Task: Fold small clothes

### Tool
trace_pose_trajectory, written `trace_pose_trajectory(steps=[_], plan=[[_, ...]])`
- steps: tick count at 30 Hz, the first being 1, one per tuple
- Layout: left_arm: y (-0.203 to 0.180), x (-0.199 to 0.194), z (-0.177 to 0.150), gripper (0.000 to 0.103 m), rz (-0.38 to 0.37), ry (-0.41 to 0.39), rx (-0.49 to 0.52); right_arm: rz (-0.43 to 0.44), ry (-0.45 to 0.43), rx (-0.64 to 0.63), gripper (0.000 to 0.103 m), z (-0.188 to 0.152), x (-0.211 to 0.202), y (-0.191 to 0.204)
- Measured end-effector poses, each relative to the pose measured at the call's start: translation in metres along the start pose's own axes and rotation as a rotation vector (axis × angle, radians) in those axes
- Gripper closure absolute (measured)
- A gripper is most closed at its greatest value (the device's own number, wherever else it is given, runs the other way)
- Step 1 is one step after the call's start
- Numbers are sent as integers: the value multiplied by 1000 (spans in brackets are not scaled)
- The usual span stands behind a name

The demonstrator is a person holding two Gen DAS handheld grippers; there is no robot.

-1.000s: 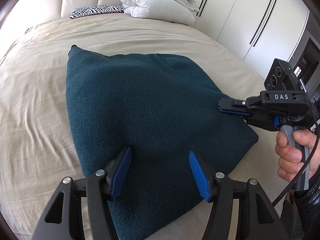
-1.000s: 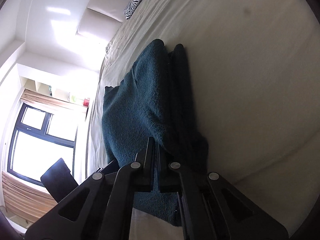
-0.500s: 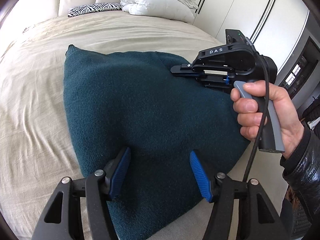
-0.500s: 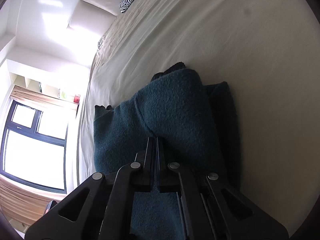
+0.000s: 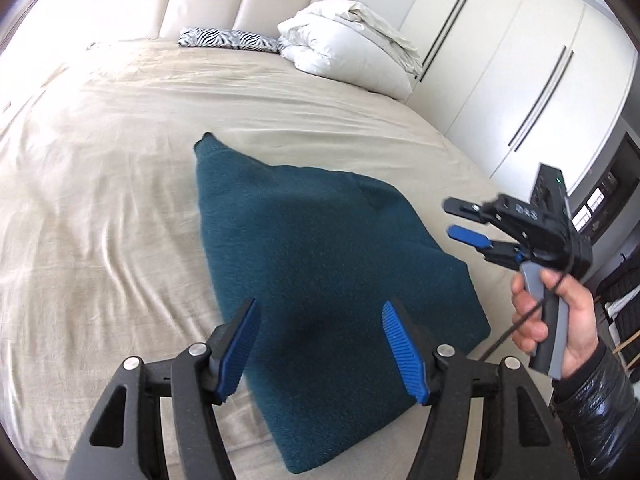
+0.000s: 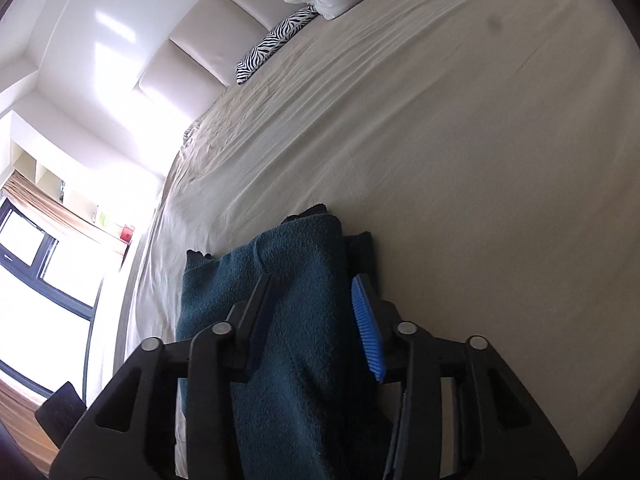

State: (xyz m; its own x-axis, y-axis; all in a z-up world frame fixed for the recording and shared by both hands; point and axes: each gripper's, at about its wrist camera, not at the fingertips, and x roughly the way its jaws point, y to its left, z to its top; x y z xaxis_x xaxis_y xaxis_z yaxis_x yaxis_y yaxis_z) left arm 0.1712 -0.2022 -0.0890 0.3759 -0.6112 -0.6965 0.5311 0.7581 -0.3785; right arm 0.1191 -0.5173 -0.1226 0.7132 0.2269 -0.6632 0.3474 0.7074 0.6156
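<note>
Teal knit garment (image 5: pixel 320 280) looks soft, thick and limp, best pinched at a folded corner. Left gripper (image 5: pixel 320 344) hangs released above it; right gripper (image 5: pixel 464 222), jaws opening, holds nothing.

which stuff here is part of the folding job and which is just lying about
Part of the job:
- teal sweater, folded on the bed
- left tool, opening, nothing between its pads
- right tool, opening, off the sweater

Just lying about:
- zebra pillow
- white duvet
- wardrobe

Bright daylight, window glare, fisheye warping
</note>
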Motion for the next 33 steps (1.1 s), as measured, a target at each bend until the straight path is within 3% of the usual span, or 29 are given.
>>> trace_pose_trajectory(steps=[2,5,11,14,17,19,25,30,33], plan=[[18,4,1,36,-2,20,-68,-19,-9,-32,44,-9,-12,-1],[35,14,-2,34,-23,58,-161,7,79,-25,44,-21,-11,-5],[39,36,-10,27,-25,133,-203,70,234,-29,44,-44,12,-7],[43,41,1,24,-37,128,-236,65,250,0,44,-45,24,-12],[44,49,11,24,-18,135,-257,56,251,47,55,-39,30,-17],[40,58,17,33,-1,160,-238,13,275,25,64,-37,37,-12],[25,63,24,55,94,177,-192,-193,290,-186,75,-41,48,29],[3,43,24,64,175,156,-94,-369,223,-394,80,-61,43,73],[-2,14,19,64,211,130,-52,-364,177,-427,81,-69,19,92]])
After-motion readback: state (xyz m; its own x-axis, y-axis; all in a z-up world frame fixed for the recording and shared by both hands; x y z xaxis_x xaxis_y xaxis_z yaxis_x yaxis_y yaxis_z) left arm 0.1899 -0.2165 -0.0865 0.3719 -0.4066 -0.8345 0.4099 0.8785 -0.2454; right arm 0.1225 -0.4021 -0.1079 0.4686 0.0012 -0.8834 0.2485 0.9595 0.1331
